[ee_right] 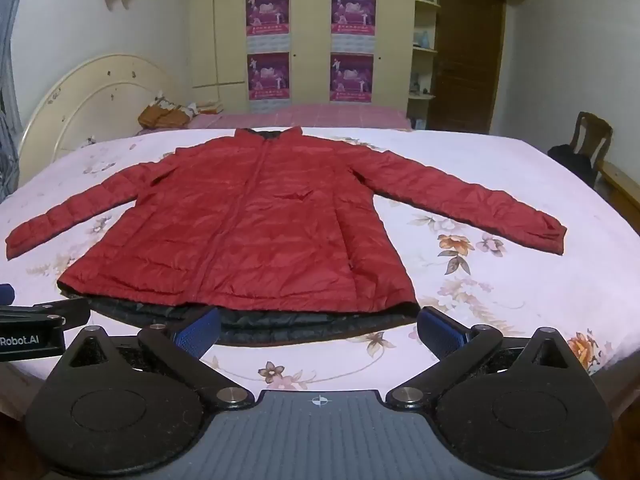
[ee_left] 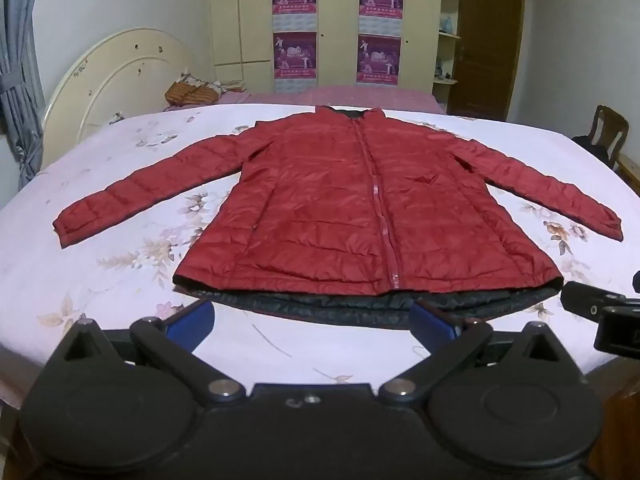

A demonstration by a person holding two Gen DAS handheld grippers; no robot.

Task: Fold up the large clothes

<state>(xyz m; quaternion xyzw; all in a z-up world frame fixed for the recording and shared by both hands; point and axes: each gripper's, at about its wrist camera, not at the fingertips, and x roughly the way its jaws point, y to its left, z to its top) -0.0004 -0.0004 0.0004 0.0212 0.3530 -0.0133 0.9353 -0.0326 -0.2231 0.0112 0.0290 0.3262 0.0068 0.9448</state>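
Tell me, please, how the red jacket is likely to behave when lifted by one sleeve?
The jacket looks thin and quilted, so probably light and floppy, sagging from the sleeve. Its shiny shell may slip in a grip.

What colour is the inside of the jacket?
Black lining peeks out at the hem; clearest in the right wrist view.
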